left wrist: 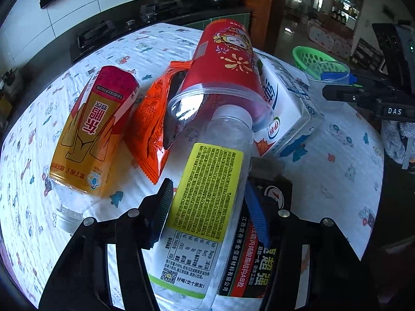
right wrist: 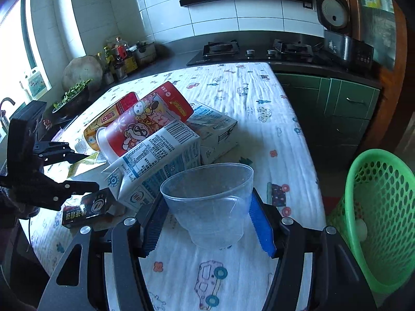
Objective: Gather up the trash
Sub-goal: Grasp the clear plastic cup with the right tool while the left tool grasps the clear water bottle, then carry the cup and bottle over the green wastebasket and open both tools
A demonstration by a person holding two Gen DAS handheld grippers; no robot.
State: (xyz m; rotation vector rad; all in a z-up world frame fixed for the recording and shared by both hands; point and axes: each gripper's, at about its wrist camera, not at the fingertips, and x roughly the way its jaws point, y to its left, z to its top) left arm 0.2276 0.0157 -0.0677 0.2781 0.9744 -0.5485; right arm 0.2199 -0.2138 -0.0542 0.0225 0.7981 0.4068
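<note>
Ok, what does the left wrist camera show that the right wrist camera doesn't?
Only the left wrist view shows the orange snack packet and the left gripper shut on the clear bottle. Only the right wrist view shows the window and the inside of the green basket. Both show the red cup, the milk cartons, and the right gripper shut on the clear plastic cup.

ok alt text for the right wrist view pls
The right claw grips a clear plastic cup over a cartoon-print tablecloth, a green mesh plastic basket to its right and a white milk carton among trash behind.
</note>
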